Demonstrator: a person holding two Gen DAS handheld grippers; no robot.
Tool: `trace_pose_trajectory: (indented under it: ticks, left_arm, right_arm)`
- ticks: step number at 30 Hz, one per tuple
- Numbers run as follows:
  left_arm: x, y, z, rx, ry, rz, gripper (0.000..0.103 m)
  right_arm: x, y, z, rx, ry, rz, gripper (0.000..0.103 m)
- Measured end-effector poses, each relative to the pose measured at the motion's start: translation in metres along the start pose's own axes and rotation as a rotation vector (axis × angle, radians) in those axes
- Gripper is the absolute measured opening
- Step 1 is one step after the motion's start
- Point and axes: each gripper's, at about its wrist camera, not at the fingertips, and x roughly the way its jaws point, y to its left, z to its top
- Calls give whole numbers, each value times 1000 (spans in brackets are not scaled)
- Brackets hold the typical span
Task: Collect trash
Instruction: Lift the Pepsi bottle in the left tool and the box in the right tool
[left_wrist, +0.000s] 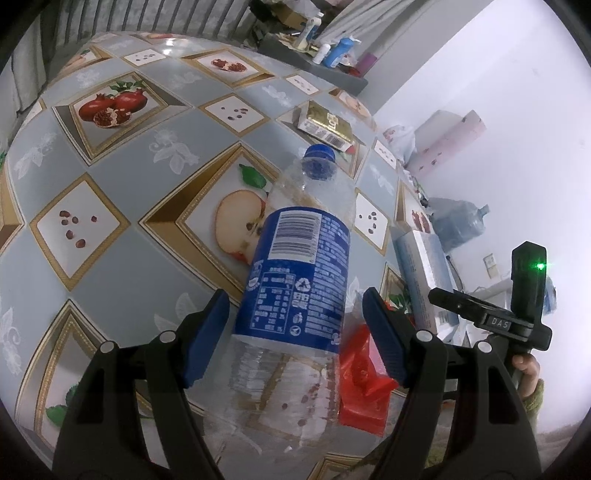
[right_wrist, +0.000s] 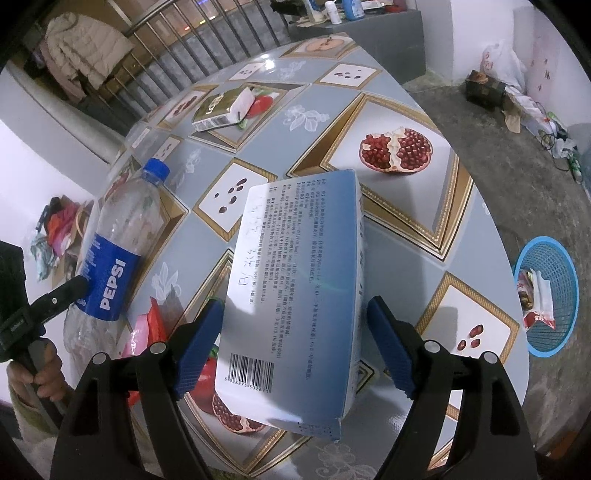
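The left claw (left_wrist: 295, 339) stands wide, its blue pads either side of an empty Pepsi bottle (left_wrist: 295, 273) with a visible gap on each side, so it is not gripping. The bottle lies on the bench (left_wrist: 122, 266), which is covered in a fruit-print cloth, with its blue cap (left_wrist: 320, 152) pointing away from the claw. A crumpled red wrapper (left_wrist: 364, 384) lies touching the bottle on its right side, near its base. Beyond the bottle's cap, further along the bench, sits a gold and white carton (left_wrist: 325, 125). The right claw (right_wrist: 295, 343) is also wide, straddling a pale blue and white box (right_wrist: 295, 280) that lies to the right of the bottle; its pads sit just beside the box walls, and whether they touch is unclear. On the floor, further right of the bottle and past the bench edge, a blue basket (right_wrist: 561, 332) holds some wrappers.
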Motion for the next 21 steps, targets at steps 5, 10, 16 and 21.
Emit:
trace_pose_trajectory:
  ticks: [5,10,16,21]
  left_arm:
    - [1,-1,0,2,1,2,70]
    - [1,-1,0,2,2,2,71]
    - [4,-3,-2,3,6,4,71]
    - [8,-4,-2,4,13,5,71]
  right_arm:
    - [2,3,-1,-21,11,-17,79]
    - [4,7,-1,-45,14,-39,79]
    - [4,8,-2,-58,16,-46,79]
    - [4,8,-2,-67,18,-48,79]
